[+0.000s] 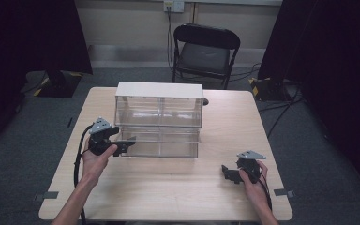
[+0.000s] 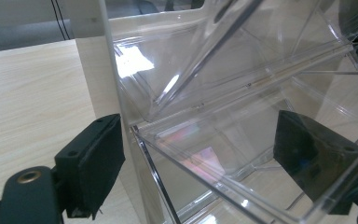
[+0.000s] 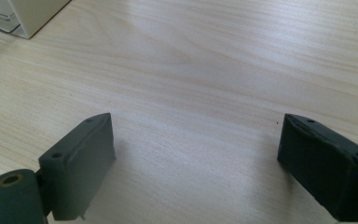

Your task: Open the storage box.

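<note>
Wood table [image 1: 168, 187] carries the clear drawer cabinet [image 1: 158, 119] at centre-rear, lower-left drawer [image 2: 223, 158] pulled partway out with the left gripper [image 1: 124, 143] spread wide across its left front corner, one jaw outside and one inside, while the right gripper [image 1: 228, 173] rests wide open on bare tabletop, well apart.

Light wood-grain table [image 1: 168, 187], pale top, rounded corners, standing on grey carpet. Clear acrylic drawer cabinet [image 1: 158, 119] with white top and white side panels sitting directly on it, toward 12 o'clock of table centre, slightly left. Lower drawer [image 2: 242, 154] pulled out toward 6 o'clock. Small dark object [image 1: 206, 101] just beside cabinet's far right corner, too small to identify. Bare wood at 3, 6 and 9 o'clock.
</note>
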A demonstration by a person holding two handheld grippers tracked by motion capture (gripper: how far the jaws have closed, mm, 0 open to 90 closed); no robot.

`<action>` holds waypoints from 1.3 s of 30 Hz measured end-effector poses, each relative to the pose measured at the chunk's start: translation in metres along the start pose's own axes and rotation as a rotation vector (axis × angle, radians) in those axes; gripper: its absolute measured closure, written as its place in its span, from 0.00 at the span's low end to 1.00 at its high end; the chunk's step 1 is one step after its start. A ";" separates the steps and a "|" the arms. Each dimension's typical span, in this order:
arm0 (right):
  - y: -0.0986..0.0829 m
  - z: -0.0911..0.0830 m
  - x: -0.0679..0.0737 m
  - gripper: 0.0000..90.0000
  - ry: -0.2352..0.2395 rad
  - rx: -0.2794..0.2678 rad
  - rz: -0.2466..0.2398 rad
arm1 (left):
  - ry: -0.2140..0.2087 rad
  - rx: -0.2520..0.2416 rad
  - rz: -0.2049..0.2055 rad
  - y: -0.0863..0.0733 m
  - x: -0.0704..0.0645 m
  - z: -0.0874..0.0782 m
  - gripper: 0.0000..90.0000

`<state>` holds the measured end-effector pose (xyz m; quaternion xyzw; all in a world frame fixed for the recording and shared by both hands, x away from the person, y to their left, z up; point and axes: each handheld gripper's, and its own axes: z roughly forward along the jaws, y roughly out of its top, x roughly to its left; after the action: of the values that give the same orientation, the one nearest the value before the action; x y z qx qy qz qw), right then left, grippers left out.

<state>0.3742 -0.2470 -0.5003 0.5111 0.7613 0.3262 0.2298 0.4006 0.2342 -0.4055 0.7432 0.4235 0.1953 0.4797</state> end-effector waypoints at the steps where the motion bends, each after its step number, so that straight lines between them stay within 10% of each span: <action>1: 0.000 0.000 0.000 0.11 0.000 0.000 0.001 | -0.001 0.005 0.005 0.000 0.000 0.000 0.17; 39: 0.000 0.000 0.000 0.11 0.000 0.000 0.000 | -0.018 -0.040 0.018 0.012 -0.003 -0.007 0.17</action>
<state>0.3742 -0.2470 -0.5003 0.5112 0.7613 0.3261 0.2296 0.3991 0.2338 -0.3913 0.7390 0.4085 0.2013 0.4965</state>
